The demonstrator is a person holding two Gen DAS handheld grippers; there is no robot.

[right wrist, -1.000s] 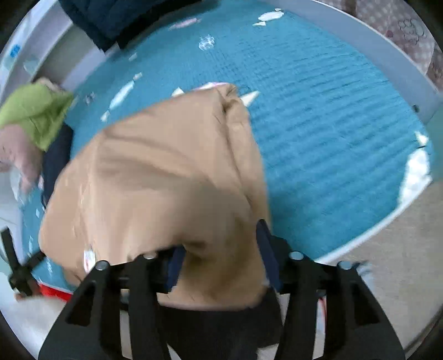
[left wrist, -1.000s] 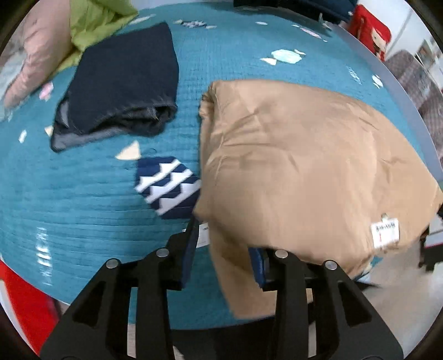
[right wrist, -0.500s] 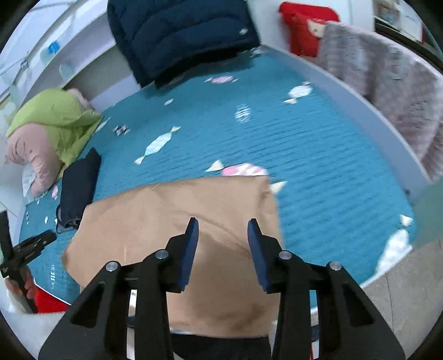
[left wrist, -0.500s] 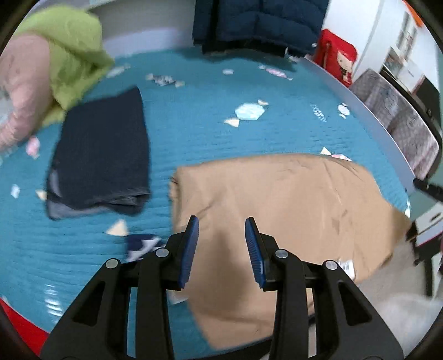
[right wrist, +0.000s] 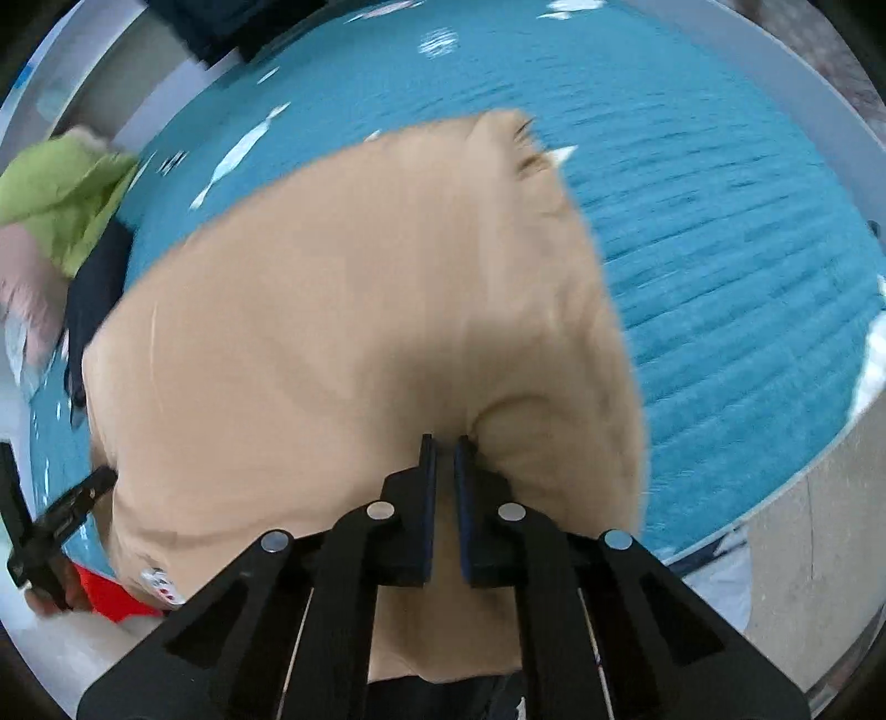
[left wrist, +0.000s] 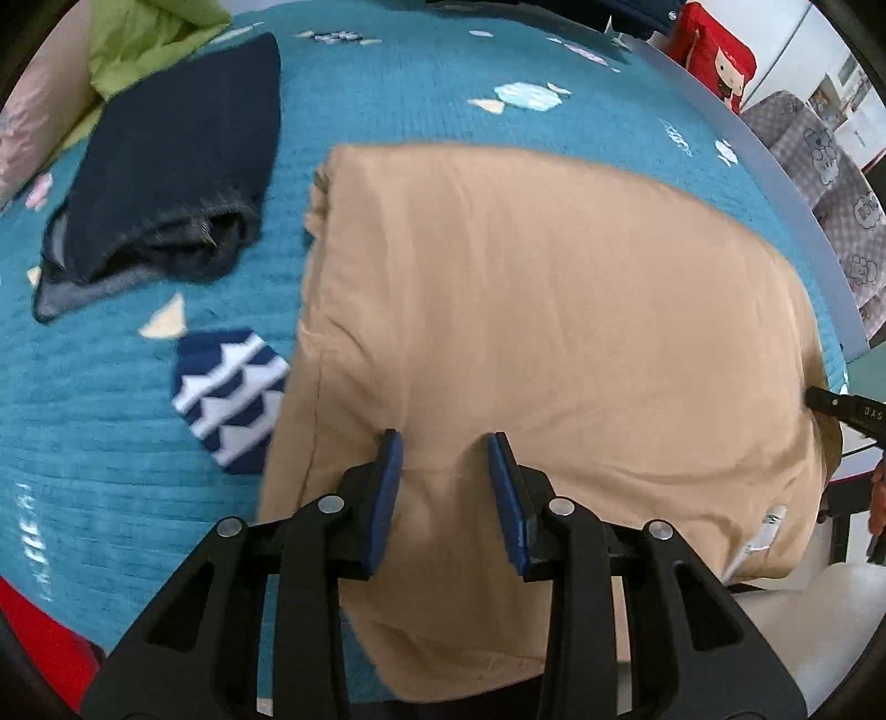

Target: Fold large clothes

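Observation:
A large tan garment (left wrist: 554, 310) lies folded on the teal bedspread (left wrist: 387, 88), its near edge hanging over the bed's front edge. My left gripper (left wrist: 443, 471) is open, its blue pads either side of the cloth's near left part. In the right wrist view the same tan garment (right wrist: 360, 332) fills the middle. My right gripper (right wrist: 446, 459) is shut on a fold of the tan cloth near its right edge. The right gripper's tip also shows at the far right of the left wrist view (left wrist: 847, 410).
A folded dark navy garment (left wrist: 177, 155) lies to the left of the tan one. A green and pink bundle (left wrist: 138, 39) sits at the back left. A grey patterned chair (left wrist: 830, 183) and a red bag (left wrist: 714, 61) stand beyond the bed's right edge.
Both grippers have dropped back close onto the tan garment after pulling away half a second ago. The right gripper has gone from open to shut on the cloth; the left stays open.

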